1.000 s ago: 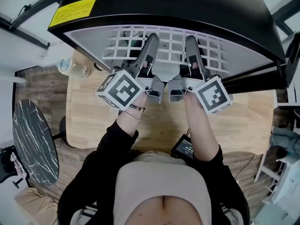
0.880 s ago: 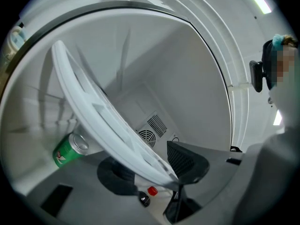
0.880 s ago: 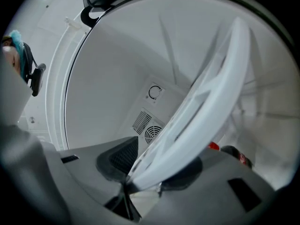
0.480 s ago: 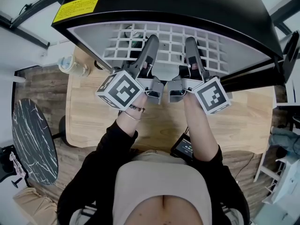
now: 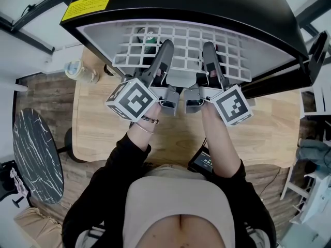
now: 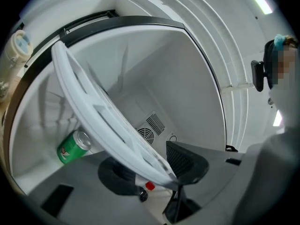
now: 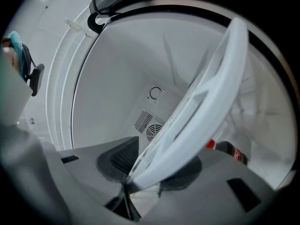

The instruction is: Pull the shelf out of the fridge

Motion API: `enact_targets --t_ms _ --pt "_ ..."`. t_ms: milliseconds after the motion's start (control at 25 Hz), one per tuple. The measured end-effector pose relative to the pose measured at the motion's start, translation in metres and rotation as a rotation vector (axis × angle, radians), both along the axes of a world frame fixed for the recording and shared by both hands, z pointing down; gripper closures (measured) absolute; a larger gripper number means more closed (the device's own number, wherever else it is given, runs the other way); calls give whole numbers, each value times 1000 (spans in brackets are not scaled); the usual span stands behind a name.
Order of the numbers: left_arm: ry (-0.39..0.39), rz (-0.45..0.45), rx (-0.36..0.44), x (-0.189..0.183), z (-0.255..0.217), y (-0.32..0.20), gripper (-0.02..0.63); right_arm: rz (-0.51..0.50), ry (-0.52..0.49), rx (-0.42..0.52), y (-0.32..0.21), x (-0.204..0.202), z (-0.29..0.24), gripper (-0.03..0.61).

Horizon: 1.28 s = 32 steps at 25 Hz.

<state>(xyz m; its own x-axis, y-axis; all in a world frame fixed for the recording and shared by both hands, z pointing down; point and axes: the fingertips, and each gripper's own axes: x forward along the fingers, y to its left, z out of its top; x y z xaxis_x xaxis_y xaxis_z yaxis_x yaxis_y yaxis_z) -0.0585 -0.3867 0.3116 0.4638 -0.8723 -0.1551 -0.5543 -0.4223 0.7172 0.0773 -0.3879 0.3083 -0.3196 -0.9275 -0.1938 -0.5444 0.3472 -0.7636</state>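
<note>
Only part of a dark bottle (image 7: 233, 153) shows past the shelf (image 7: 206, 93). The print on the yellow label (image 5: 87, 6) is too small to read. The person's arm (image 5: 222, 143) covers part of a black device (image 5: 201, 163) on the desk (image 5: 103, 133).

Likely a test studio; fridge (image 5: 207, 4) on a wooden table (image 5: 103, 133); marble table (image 5: 39, 156) nearby.

The pale wooden tabletop (image 5: 103, 133) in front of me carries the black mini fridge (image 5: 181, 4) at its far side. Left of it, a lidded cup (image 5: 77, 71) stands on the wood. A small black device (image 5: 202, 163) with a lit screen sits at the near edge by my waist; whether it rests on the tabletop I cannot tell. On the fridge's floor sit a green can (image 6: 72, 147) and a cola bottle (image 7: 229, 151).
</note>
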Motion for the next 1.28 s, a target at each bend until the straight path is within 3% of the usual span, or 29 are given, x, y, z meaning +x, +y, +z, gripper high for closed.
enact_targets --t_ms 1280 --pt "-6 2 -17 -2 1 33 443 19 -46 -59 33 2 9 445"
